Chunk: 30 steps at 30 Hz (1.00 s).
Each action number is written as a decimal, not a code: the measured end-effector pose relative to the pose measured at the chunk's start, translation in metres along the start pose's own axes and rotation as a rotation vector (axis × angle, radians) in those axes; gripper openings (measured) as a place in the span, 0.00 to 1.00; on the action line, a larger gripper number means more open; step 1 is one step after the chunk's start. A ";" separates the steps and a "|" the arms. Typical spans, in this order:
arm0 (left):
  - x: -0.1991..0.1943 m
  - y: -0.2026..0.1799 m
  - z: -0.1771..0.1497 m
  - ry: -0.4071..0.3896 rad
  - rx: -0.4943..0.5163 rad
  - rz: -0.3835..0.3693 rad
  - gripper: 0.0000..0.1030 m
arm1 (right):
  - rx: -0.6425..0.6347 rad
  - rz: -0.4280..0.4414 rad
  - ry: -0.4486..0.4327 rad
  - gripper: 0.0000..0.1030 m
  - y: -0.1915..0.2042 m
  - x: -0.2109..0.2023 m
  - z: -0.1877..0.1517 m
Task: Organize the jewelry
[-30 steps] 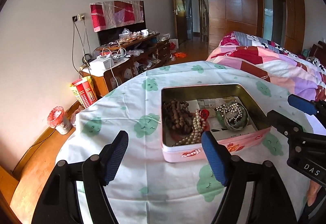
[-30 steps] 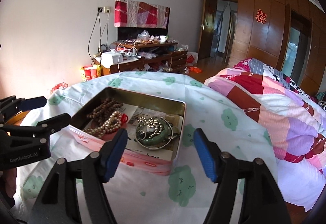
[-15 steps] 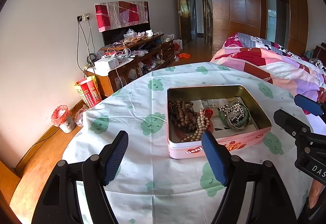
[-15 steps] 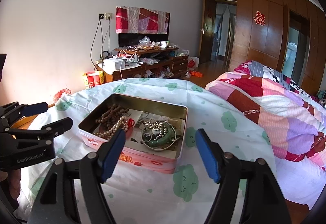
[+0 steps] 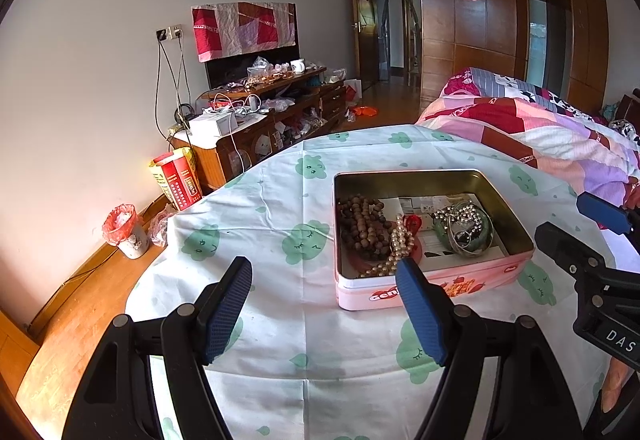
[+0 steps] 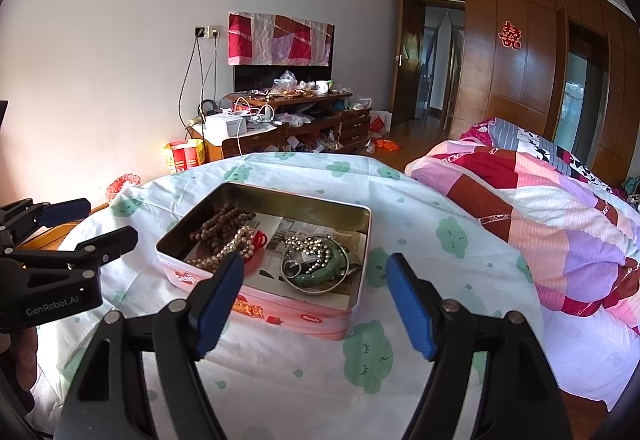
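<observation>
Open pink tin (image 6: pixel 280 314) of beads on table; both grippers' fingers (image 5: pixel 230 310) (image 6: pixel 408 306) apart, empty

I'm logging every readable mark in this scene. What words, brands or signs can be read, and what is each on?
"GenRobot.AI": on the left gripper body, seen from the right wrist.
"DAS": cut off at the frame edge, on the right gripper body.
Red double-happiness sign: on the wooden wardrobe.
Red logos on the pink tin: too blurred to read.
Red carton print: too small.

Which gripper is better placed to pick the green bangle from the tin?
Right, probably. The right gripper is open, and the green bangle lies in the tin end nearest it. The left gripper faces the wooden beads.
</observation>
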<state>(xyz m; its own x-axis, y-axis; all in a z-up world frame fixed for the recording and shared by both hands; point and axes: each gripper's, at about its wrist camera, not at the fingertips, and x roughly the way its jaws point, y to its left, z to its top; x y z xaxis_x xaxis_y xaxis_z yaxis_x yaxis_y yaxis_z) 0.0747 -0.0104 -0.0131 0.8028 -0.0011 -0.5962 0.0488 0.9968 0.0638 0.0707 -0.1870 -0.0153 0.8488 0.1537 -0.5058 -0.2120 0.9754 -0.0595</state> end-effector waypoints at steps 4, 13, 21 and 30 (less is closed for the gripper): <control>0.000 0.000 0.000 -0.003 0.001 0.001 0.72 | -0.001 0.001 0.000 0.74 0.001 0.000 -0.001; -0.001 0.000 0.000 -0.004 0.000 0.005 0.72 | -0.001 0.003 -0.004 0.76 0.002 0.000 -0.001; -0.001 0.000 0.000 -0.001 0.000 0.007 0.72 | 0.001 0.003 0.000 0.78 0.003 0.001 -0.003; 0.000 0.004 0.000 -0.003 0.003 0.009 0.72 | 0.001 0.003 0.000 0.78 0.003 0.001 -0.003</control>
<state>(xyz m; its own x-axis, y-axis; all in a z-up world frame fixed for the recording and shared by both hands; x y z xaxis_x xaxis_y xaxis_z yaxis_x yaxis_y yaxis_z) 0.0747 -0.0068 -0.0130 0.8049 0.0078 -0.5934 0.0432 0.9965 0.0718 0.0696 -0.1846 -0.0191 0.8484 0.1568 -0.5057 -0.2143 0.9751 -0.0573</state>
